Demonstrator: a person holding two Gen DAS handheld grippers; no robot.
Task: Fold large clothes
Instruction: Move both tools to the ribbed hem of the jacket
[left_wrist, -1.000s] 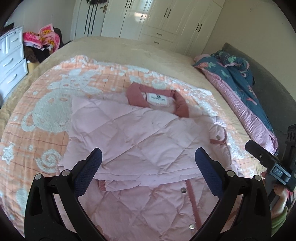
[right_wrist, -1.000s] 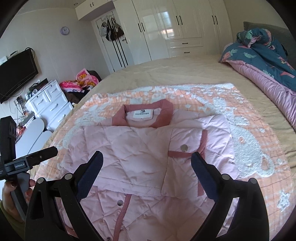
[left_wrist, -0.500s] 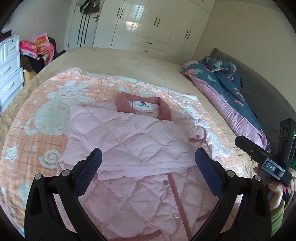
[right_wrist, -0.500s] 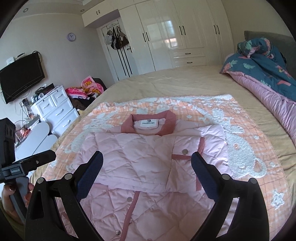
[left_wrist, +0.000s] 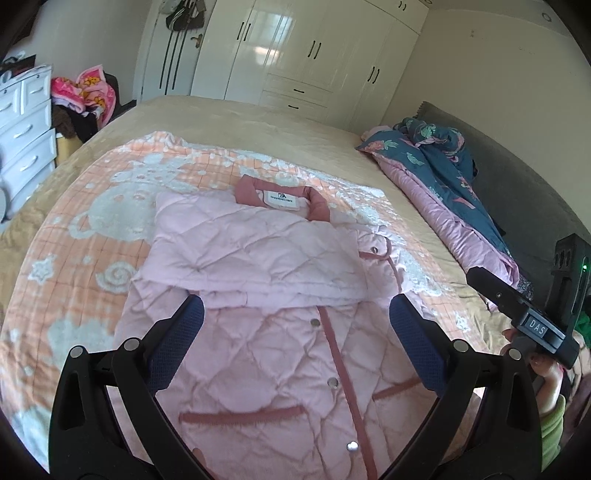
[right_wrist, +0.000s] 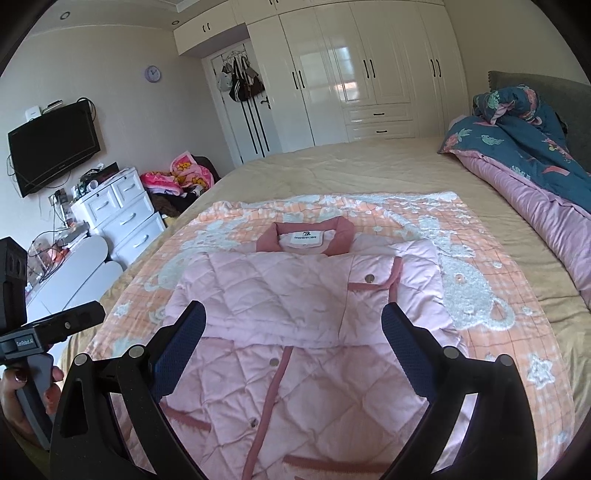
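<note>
A pink quilted jacket (left_wrist: 266, 295) (right_wrist: 295, 332) lies flat on an orange patterned blanket (left_wrist: 92, 236) (right_wrist: 480, 295), collar at the far end, both sleeves folded across the chest. My left gripper (left_wrist: 295, 321) hovers open above the jacket's lower half, nothing between its fingers. My right gripper (right_wrist: 293, 321) also hangs open over the lower half, holding nothing. The right tool's black body (left_wrist: 524, 321) shows at the right edge of the left wrist view, and the left tool's body (right_wrist: 48, 332) at the left edge of the right wrist view.
The blanket covers a wide beige bed (right_wrist: 351, 166). A rolled blue and pink duvet (left_wrist: 443, 177) (right_wrist: 528, 147) lies along the right side. White drawers (right_wrist: 118, 218) and a clothes pile (left_wrist: 85, 92) stand to the left, white wardrobes (right_wrist: 351, 74) behind.
Both grippers have pulled back and up from the jacket, so more of its lower half with snaps and pockets shows. The jacket itself has not moved.
</note>
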